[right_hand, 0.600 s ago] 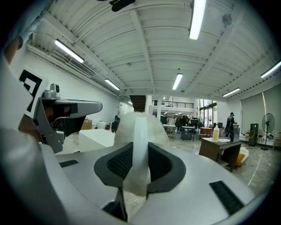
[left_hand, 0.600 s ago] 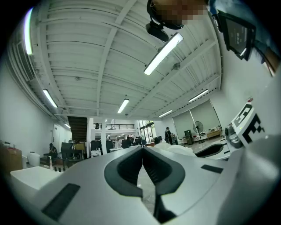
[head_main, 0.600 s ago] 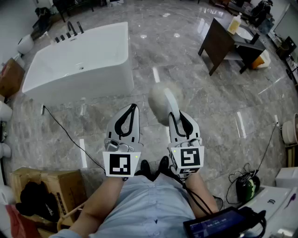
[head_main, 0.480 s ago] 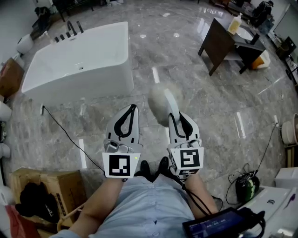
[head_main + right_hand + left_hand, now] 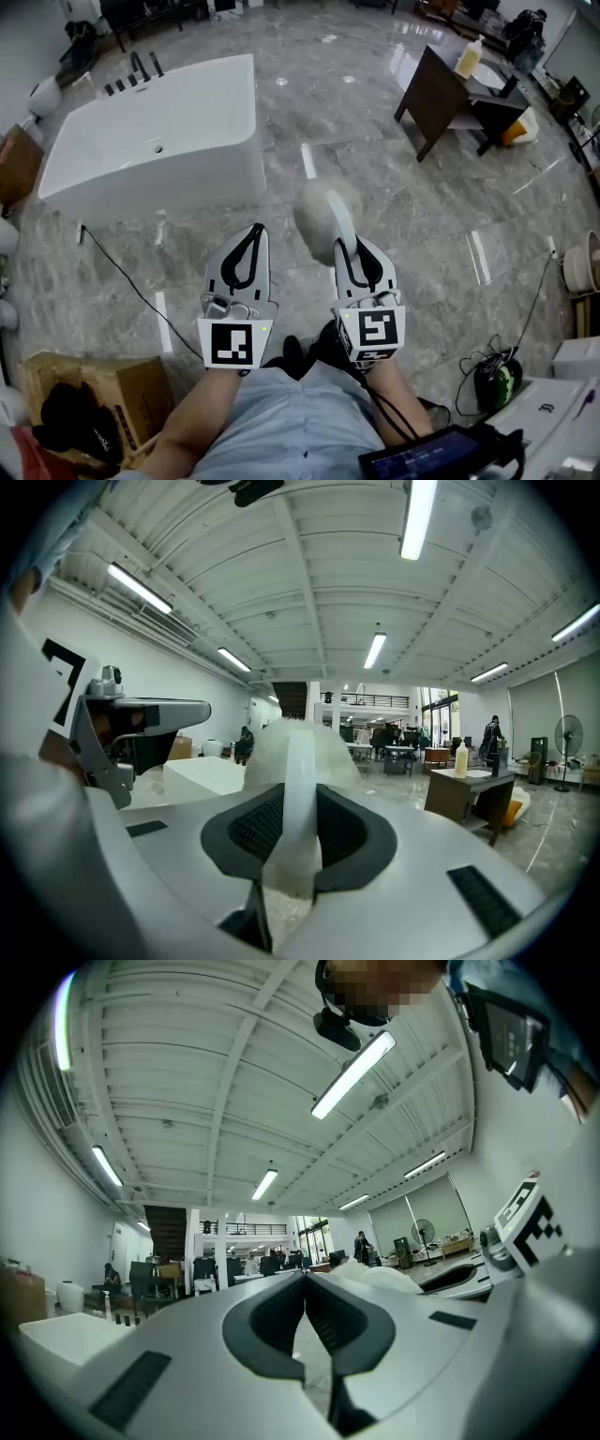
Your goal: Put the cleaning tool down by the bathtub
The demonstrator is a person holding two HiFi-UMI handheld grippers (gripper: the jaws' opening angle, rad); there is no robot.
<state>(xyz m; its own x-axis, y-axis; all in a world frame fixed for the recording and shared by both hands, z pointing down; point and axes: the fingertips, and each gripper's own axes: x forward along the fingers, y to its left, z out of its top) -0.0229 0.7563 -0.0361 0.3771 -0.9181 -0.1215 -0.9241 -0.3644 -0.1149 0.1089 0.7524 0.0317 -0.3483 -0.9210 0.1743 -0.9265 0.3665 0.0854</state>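
Observation:
My right gripper [image 5: 351,242] [image 5: 302,803] is shut on the white handle of the cleaning tool [image 5: 323,215] [image 5: 298,766], a pale fluffy round brush held out in front of it above the floor. My left gripper [image 5: 249,232] [image 5: 305,1283] is shut with nothing between its jaws, level with the right one. The white bathtub [image 5: 155,141] [image 5: 214,773] stands ahead to the left, with dark taps [image 5: 133,70] at its far end. Both grippers hang over the grey marble floor, short of the tub's near end.
A dark wooden stand [image 5: 455,89] with a bottle [image 5: 469,56] is at the far right. A black cable [image 5: 131,267] runs over the floor from the tub's near corner. A cardboard box [image 5: 84,389] is at the lower left, gear [image 5: 492,375] at the lower right.
The view has shifted a little forward: the tub and stand sit lower in the frame. Both grippers keep their pose and the brush stays in the right one.

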